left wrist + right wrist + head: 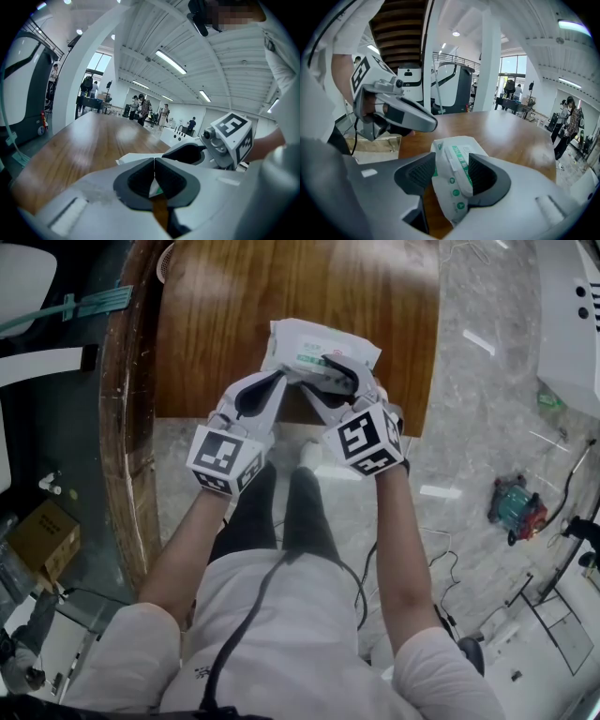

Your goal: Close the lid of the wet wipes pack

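Observation:
A white wet wipes pack [317, 345] with green print lies at the near edge of the wooden table [281, 287]. In the right gripper view the pack [457, 176] stands tilted between the two dark pads and fills the gap, with both pads against its sides. A raised white lid strip [451, 159] runs along it; whether the lid is shut is unclear. My right gripper [339, 373] holds the pack's near right end. My left gripper [281, 379] sits at the near left end with its pads [140, 180] closed together. Only the pack's white edge [136, 159] shows behind them.
The table's near edge [281, 416] runs just under both grippers, with grey floor and the person's legs below. A red and green object [516, 507] lies on the floor at right, a cardboard box [42, 535] at left. Several people stand far beyond the table [140, 108].

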The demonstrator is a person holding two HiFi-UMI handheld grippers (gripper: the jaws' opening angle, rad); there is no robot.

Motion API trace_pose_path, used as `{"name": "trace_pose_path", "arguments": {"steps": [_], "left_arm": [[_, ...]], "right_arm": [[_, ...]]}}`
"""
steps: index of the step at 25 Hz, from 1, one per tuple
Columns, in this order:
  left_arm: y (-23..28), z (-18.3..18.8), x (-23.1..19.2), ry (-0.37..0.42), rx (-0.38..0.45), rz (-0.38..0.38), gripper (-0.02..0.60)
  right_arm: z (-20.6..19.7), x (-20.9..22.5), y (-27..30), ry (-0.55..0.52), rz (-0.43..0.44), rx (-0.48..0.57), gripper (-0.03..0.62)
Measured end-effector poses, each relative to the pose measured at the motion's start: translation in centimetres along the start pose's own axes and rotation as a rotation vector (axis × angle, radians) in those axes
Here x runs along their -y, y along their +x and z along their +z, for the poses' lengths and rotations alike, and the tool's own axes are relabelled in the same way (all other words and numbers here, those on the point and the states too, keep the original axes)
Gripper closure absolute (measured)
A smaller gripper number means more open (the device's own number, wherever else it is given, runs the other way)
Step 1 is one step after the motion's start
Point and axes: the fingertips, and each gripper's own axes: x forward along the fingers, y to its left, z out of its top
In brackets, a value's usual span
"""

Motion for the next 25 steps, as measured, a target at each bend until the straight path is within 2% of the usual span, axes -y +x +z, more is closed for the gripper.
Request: {"name": "trace_pose_path", "arguments": {"steps": [9,13,15,18,21,23,25], "left_arm": [[-0.3,0.3,0.0,0.005,0.005,-0.009,0.575],[-0.6,0.1,0.0,0.007,0.003,-0.012,0.575],[-0.8,0.2,0.3,0.008,0.003,-0.015,0.575],[-1.2,0.5,0.6,0.011,0.008,-0.018,0.575],[-1.7,1.2,1.0,0.019,0.016,-0.023,0.575],[-2.1,1.8,1.3,0.024,0.022,-0.024,0.575],[-2.5,2.3,1.6,0.026,0.031,-0.024,0.575]], "right_arm": [[-1.0,-0.7,0.9,-0.069,0.004,-0.135,0.349],[-1.2,-0.9,1.2,-0.063,-0.008,-0.148,0.347],[-1.2,-1.1,1.2,-0.065,0.004,-0.161,0.326],[-0.3,-0.9,0.8,0.0,0.011,-0.11,0.326],[1.0,-0.4,-0.6,0.117,-0.023,-0.009,0.326],[1.5,-0.5,-1.6,0.146,-0.038,0.021,0.333],[2.0,-0.6,-2.5,0.152,-0.056,0.045,0.402]]}}
